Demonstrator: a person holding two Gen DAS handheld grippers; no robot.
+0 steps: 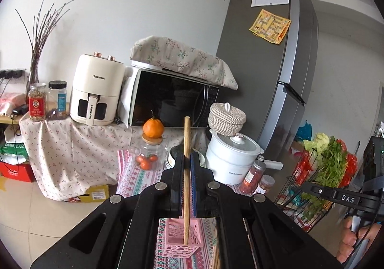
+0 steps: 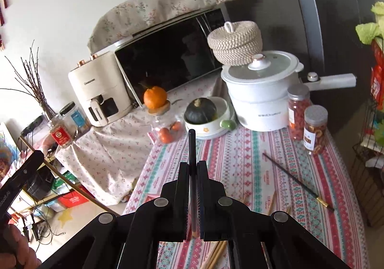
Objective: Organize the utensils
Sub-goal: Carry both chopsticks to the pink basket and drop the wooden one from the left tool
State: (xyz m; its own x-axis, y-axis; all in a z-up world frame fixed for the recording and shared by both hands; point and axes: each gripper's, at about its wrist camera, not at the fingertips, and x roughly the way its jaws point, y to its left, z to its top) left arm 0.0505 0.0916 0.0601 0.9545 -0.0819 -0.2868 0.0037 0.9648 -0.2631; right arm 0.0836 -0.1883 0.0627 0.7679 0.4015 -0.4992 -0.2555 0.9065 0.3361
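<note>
My left gripper [image 1: 187, 158] is shut on a light wooden chopstick [image 1: 186, 139] held upright; its lower end hangs over or in a pink perforated holder [image 1: 180, 242] on the patterned tablecloth. My right gripper [image 2: 192, 166] is shut on a black chopstick [image 2: 192, 146] that points up and forward. Another black chopstick with a gold band [image 2: 297, 181] lies on the cloth to the right. Several wooden chopsticks [image 2: 214, 255] lie below the right gripper; they also show in the left wrist view [image 1: 216, 257].
At the back stand a white electric pot [image 2: 261, 98], a woven lidded basket [image 2: 234, 44], a bowl holding a dark squash [image 2: 206, 113], a glass jar topped by an orange [image 2: 165, 125], two snack jars [image 2: 314, 127], a microwave [image 2: 168, 55], an air fryer [image 1: 96, 91], a fridge [image 1: 264, 64] and a vegetable rack [image 1: 316, 173].
</note>
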